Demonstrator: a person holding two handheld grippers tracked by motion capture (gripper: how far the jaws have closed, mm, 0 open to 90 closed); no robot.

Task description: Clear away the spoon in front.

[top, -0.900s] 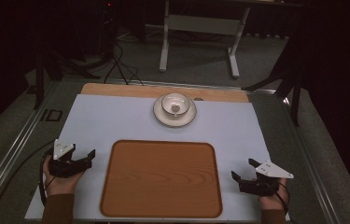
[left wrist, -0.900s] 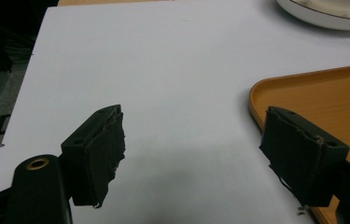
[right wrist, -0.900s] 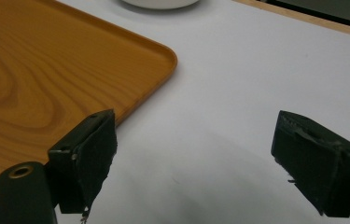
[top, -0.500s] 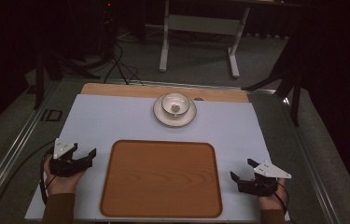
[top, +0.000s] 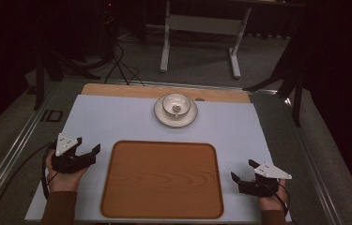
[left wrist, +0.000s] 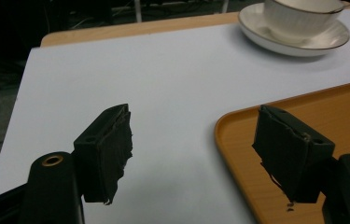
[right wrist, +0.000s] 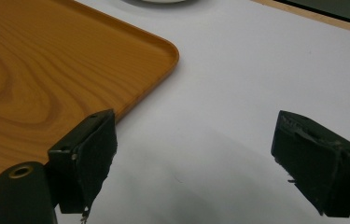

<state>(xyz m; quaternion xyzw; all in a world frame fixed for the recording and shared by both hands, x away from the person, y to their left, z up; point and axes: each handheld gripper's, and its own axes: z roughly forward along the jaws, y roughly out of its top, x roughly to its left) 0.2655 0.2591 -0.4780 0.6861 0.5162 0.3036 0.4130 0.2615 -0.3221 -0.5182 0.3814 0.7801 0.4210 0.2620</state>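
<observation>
Nothing much shifted since a moment ago: left claw (top: 89, 152) and right claw (top: 240, 176) both released, empty, flanking the tray (top: 163, 180), cup (top: 176, 105) on saucer (top: 160, 114) untouched far ahead, so no grasp begun.

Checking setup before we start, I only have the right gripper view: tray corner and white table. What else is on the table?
Observer: A white cup on a saucer, beyond the far edge of the wooden tray, in the high view.
Operator: Anything in the cup?
Observer: A small dark thing sits at its bottom; too small to name.
Operator: Where's the left gripper?
Observer: The left gripper is off the tray's left edge, its fingers apart with nothing between them.
Operator: Tray loaded?
Observer: No, the whole tray surface is bare wood grain.
</observation>
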